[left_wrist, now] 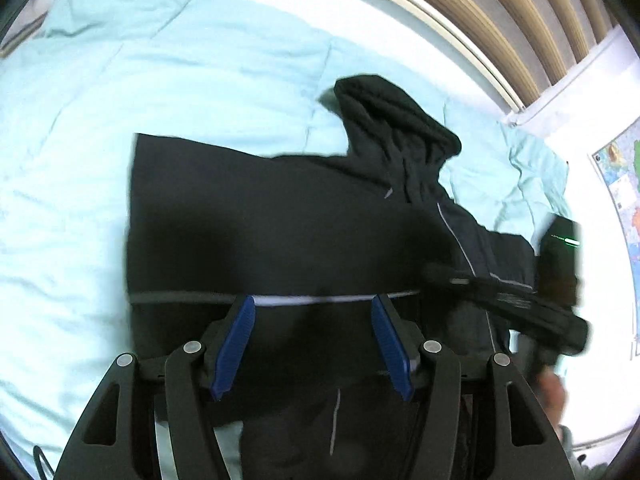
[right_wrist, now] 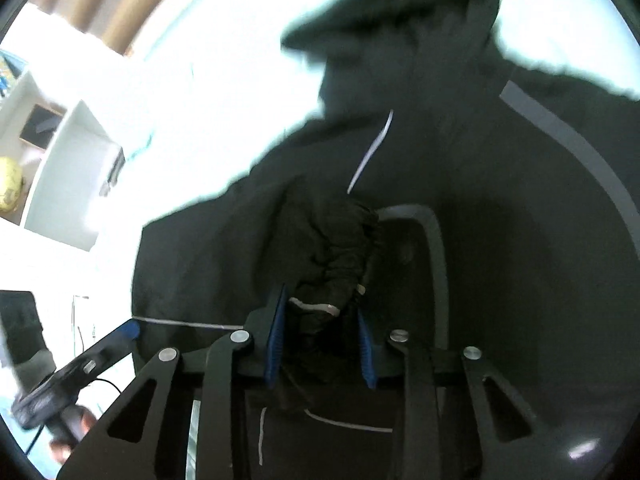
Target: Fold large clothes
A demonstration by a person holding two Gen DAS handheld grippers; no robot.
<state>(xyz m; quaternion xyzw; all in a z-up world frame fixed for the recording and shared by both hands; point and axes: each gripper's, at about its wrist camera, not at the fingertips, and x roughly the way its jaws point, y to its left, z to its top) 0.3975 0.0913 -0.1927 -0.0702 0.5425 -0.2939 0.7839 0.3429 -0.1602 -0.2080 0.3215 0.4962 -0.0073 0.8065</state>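
A black hooded jacket [left_wrist: 260, 220] with thin grey stripes lies on a pale blue bed cover [left_wrist: 140, 92], its hood [left_wrist: 392, 120] pointing to the far side. My left gripper [left_wrist: 312, 312] is open above the jacket's body, its blue pads [left_wrist: 236, 344] wide apart and empty. In the right wrist view, my right gripper [right_wrist: 322, 320] is shut on a bunched elastic sleeve cuff [right_wrist: 336, 264] and holds it over the jacket [right_wrist: 500, 220]. The right gripper also shows in the left wrist view [left_wrist: 500, 296] at the jacket's right side.
A slatted wooden headboard [left_wrist: 500, 20] stands beyond the bed. A white wall with a coloured map [left_wrist: 620, 184] is at the right. White shelves [right_wrist: 68, 168] with a yellow ball [right_wrist: 10, 184] show at the left of the right wrist view.
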